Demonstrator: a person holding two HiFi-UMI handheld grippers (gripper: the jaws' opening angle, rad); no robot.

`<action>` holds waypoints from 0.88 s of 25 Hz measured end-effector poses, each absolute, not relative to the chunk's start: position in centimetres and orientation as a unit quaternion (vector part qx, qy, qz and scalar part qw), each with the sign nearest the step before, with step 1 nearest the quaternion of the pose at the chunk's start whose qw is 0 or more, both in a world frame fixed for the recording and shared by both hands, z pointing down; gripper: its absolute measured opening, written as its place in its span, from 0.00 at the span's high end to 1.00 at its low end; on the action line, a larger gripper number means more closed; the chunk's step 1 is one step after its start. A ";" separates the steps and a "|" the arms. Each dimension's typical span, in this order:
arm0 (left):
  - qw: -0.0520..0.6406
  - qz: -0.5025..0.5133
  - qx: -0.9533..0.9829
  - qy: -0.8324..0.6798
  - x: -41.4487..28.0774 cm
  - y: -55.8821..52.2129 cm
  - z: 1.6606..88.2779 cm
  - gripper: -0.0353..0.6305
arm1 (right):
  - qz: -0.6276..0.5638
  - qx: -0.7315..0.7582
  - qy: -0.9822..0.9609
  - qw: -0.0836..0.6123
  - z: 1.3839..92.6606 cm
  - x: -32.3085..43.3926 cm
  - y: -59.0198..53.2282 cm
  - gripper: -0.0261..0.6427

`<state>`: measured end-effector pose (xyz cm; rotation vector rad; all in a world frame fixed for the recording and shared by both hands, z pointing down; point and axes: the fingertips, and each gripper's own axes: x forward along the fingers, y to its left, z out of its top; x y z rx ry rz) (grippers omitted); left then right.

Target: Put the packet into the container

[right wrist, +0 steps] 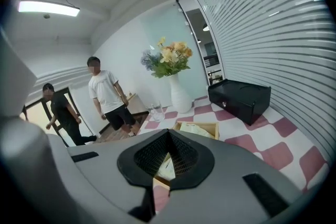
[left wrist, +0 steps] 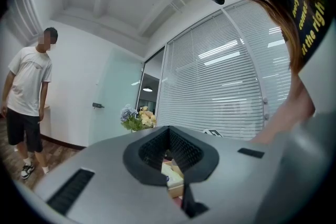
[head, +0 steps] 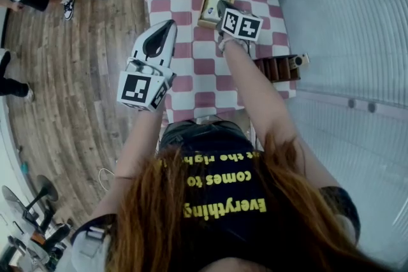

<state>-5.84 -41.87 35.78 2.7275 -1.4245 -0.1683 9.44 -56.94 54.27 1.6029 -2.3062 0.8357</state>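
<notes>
Closed, empty right tool over the container; left tool closed

Both arms were stretched forward — left gripper held level, jaws together; right gripper tipped downward, jaws closed too.

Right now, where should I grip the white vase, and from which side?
Probably best take the vase at its narrow neck, just under the flowers, coming level from the near side. It stands upright, the flowers bar the way from above, and the body widens below. The glass stands to its left in the right gripper view.
</notes>
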 end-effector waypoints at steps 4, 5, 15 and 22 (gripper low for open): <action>0.035 -0.050 0.887 -0.458 -5.4 -41.8 35.8 0.95 | 0.236 0.522 -0.817 0.061 51.3 9.2 -55.9 0.94; 0.038 -0.049 0.887 -0.458 -5.2 -41.7 35.7 0.95 | 0.226 0.516 -0.825 0.048 50.4 9.2 -55.4 0.94; 0.037 -0.043 0.900 -0.432 -3.4 -40.6 35.6 0.95 | 0.117 0.418 -0.899 -0.050 39.1 6.9 -47.6 0.94; 0.039 -0.040 0.902 -0.428 -2.8 -39.8 35.2 0.95 | 0.062 0.368 -0.924 -0.083 34.3 5.5 -43.2 0.94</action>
